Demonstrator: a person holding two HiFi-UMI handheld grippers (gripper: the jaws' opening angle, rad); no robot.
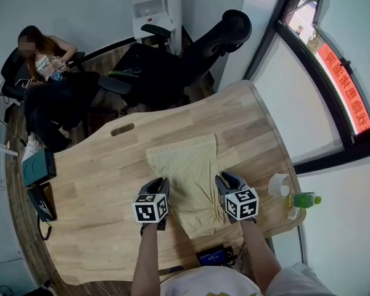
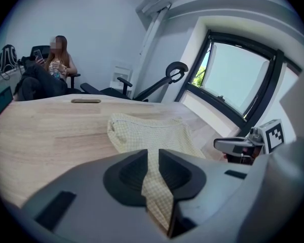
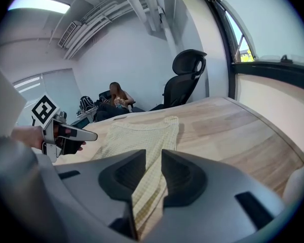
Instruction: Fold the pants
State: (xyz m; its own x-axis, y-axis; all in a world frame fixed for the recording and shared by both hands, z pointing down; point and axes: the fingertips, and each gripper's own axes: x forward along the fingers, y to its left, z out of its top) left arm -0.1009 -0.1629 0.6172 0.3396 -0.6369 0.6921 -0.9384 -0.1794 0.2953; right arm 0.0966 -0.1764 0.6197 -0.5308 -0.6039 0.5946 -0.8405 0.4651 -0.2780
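Observation:
Pale yellow checked pants (image 1: 188, 177) lie flat on the wooden table (image 1: 98, 177), long side running away from me. My left gripper (image 1: 162, 191) sits at their near left edge and is shut on a fold of the cloth; in the left gripper view the pants (image 2: 152, 130) run straight into that gripper (image 2: 152, 153). My right gripper (image 1: 221, 181) is at the near right edge, likewise shut on the fabric. The right gripper view shows the pants (image 3: 142, 133) pinched in that gripper (image 3: 153, 155), with the left gripper (image 3: 83, 134) off to the side.
A green bottle (image 1: 305, 199) and a white roll (image 1: 279, 184) stand at the table's right edge. A black device (image 1: 214, 254) lies at the near edge. A black office chair (image 1: 216, 42) stands beyond the table; a seated person (image 1: 46, 60) is at far left.

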